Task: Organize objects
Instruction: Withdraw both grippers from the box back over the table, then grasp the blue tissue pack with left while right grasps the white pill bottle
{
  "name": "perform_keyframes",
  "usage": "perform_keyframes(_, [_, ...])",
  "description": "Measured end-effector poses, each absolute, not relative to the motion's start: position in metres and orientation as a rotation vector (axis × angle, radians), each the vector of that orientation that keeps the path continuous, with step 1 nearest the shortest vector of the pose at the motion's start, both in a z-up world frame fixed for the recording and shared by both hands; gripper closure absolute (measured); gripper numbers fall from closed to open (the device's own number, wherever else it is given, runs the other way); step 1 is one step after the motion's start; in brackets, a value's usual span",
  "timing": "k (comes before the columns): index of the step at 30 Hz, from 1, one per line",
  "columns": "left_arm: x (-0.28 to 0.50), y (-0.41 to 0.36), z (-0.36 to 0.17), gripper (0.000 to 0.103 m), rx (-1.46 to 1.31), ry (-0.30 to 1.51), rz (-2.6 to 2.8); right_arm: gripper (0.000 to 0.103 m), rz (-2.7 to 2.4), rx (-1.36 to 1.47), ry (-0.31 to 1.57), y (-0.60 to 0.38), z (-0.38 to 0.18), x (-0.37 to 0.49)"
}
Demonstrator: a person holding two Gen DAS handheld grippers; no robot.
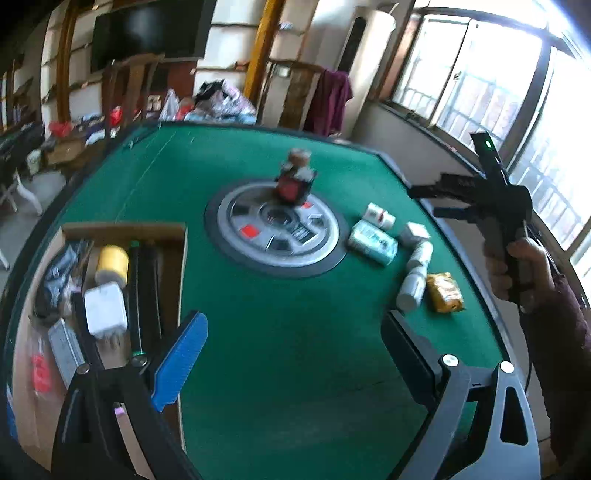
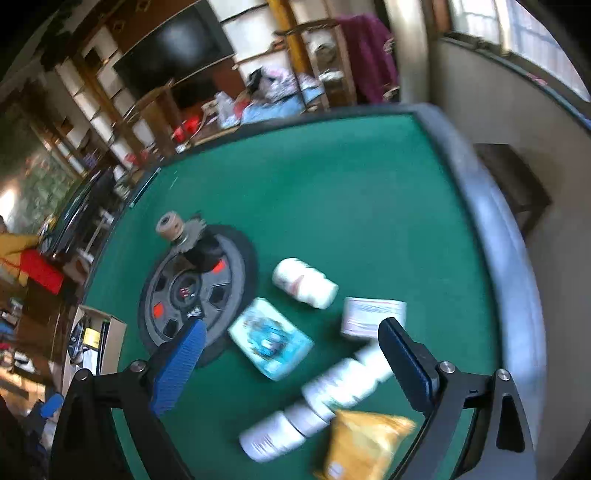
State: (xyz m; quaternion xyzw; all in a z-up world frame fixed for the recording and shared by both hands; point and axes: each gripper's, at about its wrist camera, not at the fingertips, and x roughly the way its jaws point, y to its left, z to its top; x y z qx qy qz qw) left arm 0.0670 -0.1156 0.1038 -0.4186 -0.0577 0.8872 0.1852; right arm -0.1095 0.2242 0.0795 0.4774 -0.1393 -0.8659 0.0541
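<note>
With the box (image 1: pixel 122 236) at the table's (image 1: pixel 258 332) left edge already filling, bottles (image 2: pixel 306 282) and packets (image 2: pixel 271 338) (roughly six) are still waiting near the right edge, and both grippers, left (image 1: pixel 295 354) and right (image 2: pixel 291 365), are hanging apart, empty.

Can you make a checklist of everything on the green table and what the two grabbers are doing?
Surface: green felt table with a round grey hub in the middle.
Job's things: white bottles, a white tub, a blue packet and a yellow snack bag lie loose together; a cardboard box at the table's left already holds a white charger and a yellow roll.
Clutter: a small stack of odd parts on the hub.
Grippers: left gripper open, empty; right gripper open above the bottles, empty.
Cables: nothing seen.
Surroundings: windows, dark television, shelves, piled belongings.
</note>
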Motion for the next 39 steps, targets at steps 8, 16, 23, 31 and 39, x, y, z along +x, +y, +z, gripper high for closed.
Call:
perform_keyframes(8, [0.053,-0.131,0.073,0.008,-1.279,-0.234,2.492,0.010,-2.409,1.578,-0.344,0.177,0.019,-0.157])
perform_keyframes(16, [0.045,-0.119,0.058,0.009,-1.317,-0.237,2.444,0.013,-2.057,1.569,-0.506,0.145,-0.005,-0.140])
perform_keyframes(23, [0.040,-0.109,0.049,0.009,-1.340,-0.235,2.404,0.013,-2.515,1.431,-0.110,0.162,0.059,-0.128])
perform_keyframes(31, [0.038,-0.105,0.042,0.009,-1.363,-0.254,2.393,0.024,-2.596,1.599,0.053,0.191,0.013,-0.162])
perform_keyframes(39, [0.036,-0.090,0.050,0.009,-1.332,-0.198,2.407,0.066,-2.567,1.664,0.029,0.174,-0.005,-0.163])
